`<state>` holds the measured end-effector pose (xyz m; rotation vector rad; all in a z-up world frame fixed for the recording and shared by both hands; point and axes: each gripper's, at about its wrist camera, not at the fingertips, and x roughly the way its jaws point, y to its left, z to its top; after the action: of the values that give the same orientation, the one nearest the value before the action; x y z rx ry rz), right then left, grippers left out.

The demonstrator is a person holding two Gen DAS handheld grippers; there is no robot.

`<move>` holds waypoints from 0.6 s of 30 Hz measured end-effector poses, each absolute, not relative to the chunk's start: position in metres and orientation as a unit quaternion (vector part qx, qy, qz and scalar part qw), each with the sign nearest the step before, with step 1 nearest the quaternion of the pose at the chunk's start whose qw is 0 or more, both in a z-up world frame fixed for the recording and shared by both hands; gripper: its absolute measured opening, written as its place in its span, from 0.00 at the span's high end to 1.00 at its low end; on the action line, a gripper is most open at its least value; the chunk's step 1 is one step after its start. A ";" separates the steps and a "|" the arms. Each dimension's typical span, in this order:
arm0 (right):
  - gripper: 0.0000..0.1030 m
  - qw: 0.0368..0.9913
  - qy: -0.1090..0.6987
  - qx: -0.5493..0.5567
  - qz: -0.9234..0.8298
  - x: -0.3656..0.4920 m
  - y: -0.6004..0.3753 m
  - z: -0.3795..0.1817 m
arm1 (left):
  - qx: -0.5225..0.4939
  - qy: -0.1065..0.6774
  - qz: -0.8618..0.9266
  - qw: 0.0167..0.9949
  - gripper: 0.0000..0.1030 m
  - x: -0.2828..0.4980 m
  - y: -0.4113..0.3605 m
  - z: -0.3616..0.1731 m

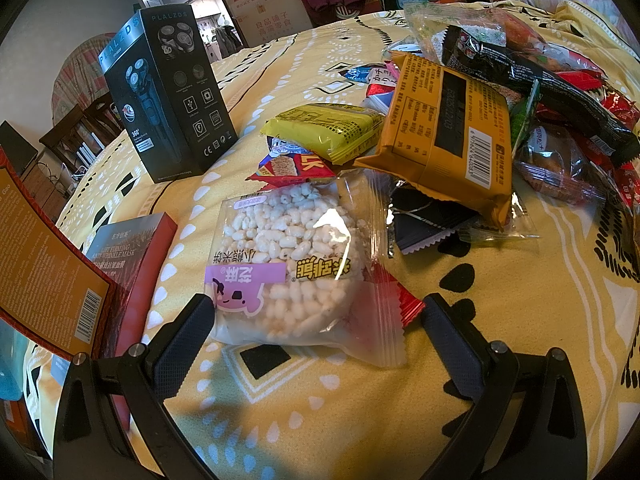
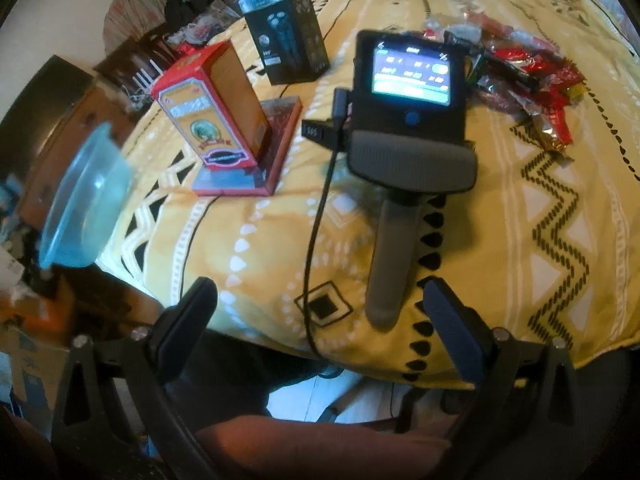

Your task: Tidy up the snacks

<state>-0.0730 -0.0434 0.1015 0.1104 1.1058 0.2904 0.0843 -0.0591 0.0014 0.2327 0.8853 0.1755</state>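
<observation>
Boxes and a bowl on the yellow patterned cloth (image 1: pixel 500 320)

A tall black shaver box (image 1: pixel 168 92) stood upright; an orange-and-red carton (image 2: pixel 212 108) stood on a flat red mask box (image 2: pixel 276 140) (partly covered), with a translucent blue plastic bowl (image 2: pixel 84 200) blurred nearby.

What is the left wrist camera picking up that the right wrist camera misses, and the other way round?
Only the left wrist view shows the puffed rice cake packet lying between the open left gripper, plus the yellow packet and orange packet up close.

Only the right wrist view shows the open right gripper, the other gripper's back with its lit screen, and a blue plastic tub at the bed's edge.

Both show the yellow patterned bedspread, the black shaver box and the snack pile.
</observation>
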 end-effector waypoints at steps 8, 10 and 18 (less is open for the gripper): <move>0.00 0.873 0.470 0.040 0.128 -0.062 -0.086 0.124 | 0.112 0.427 0.085 0.893 0.00 0.084 -0.059 0.001; 0.00 0.896 0.430 0.033 0.103 -0.062 -0.103 0.137 | 0.112 0.427 0.085 0.893 0.00 0.084 -0.059 0.001; 0.00 0.911 0.408 -0.036 -0.046 -0.006 -0.181 0.129 | 0.112 0.427 0.085 0.893 0.00 0.084 -0.059 0.001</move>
<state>-0.0056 -0.1813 0.1288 -0.0739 0.8418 -0.0956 0.0843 -0.0591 0.0014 0.2327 0.8855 0.1756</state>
